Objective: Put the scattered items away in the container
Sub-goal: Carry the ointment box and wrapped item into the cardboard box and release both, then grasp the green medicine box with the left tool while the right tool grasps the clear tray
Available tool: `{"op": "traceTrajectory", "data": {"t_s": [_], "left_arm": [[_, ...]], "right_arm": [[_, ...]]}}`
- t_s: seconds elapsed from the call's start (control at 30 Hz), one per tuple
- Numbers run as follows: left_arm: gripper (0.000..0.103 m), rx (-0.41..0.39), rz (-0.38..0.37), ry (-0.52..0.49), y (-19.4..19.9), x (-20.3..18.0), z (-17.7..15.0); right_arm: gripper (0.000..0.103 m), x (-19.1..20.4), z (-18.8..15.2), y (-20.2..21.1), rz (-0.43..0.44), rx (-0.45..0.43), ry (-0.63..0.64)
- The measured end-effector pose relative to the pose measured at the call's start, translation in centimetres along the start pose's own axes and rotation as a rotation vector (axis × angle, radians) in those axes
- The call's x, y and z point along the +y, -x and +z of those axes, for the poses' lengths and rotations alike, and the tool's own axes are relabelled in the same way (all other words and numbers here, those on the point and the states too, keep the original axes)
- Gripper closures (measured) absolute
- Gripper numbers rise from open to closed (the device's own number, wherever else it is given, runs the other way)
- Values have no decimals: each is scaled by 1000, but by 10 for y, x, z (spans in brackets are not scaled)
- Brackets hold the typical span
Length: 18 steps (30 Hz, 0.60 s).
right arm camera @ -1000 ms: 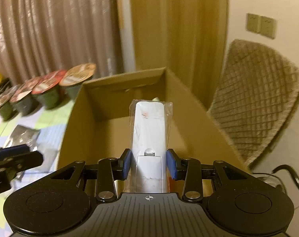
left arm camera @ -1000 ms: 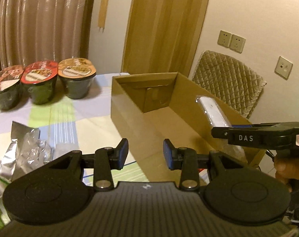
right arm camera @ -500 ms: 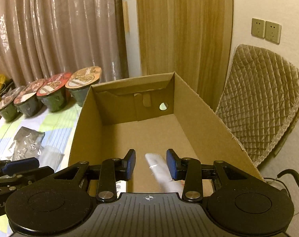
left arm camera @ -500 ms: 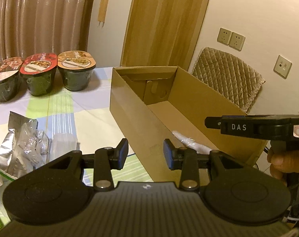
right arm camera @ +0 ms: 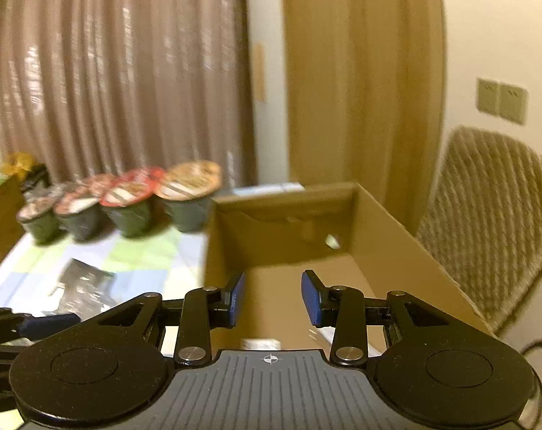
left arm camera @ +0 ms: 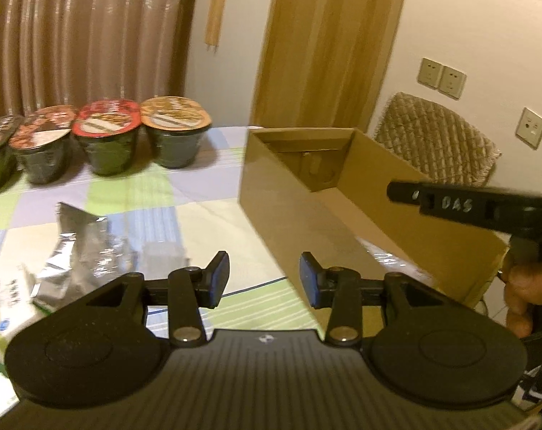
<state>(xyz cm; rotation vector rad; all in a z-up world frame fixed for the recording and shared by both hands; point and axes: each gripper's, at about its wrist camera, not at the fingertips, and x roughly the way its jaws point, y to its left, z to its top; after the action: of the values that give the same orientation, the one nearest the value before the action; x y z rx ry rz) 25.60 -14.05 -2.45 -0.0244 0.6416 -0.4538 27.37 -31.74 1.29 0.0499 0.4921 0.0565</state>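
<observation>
Left wrist view: both hand-held grippers, left point(left arm camera: 264, 279) and right point(right arm camera: 272, 295), released and empty beside box point(left arm camera: 299, 215); next, foil packet point(left arm camera: 81, 247) needs grasping.

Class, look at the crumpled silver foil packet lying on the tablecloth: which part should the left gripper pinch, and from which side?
Pinch the raised upper flap of the silver foil packet, coming from above and slightly right with the open left gripper. That flap stands up off the tablecloth; the rest lies crumpled and low.
</observation>
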Motion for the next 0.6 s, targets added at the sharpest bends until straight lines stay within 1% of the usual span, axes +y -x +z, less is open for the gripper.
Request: {"op": "traceTrajectory", "data": {"t_s": [0.23, 0.4, 0.47, 0.5, 0.53, 0.57, 0.6], "left_arm": [[64, 12, 97, 31, 26, 35, -12], [59, 29, 201, 78, 49, 69, -28], [53, 42, 254, 103, 58, 85, -36], [45, 49, 284, 116, 62, 93, -41], [32, 54, 313, 129, 66, 100, -45], [26, 61, 346, 142, 71, 107, -51], [20, 72, 382, 156, 75, 115, -57]], "right_arm": [[62, 52, 2, 3, 133, -50, 99], [62, 86, -2, 0, 200, -40, 145], [62, 101, -6, -4, 226, -23, 177], [62, 109, -8, -5, 239, -16, 193], [61, 117, -10, -7, 251, -8, 210], [60, 125, -12, -8, 266, 0, 225], [34, 131, -14, -10, 285, 4, 233]]}}
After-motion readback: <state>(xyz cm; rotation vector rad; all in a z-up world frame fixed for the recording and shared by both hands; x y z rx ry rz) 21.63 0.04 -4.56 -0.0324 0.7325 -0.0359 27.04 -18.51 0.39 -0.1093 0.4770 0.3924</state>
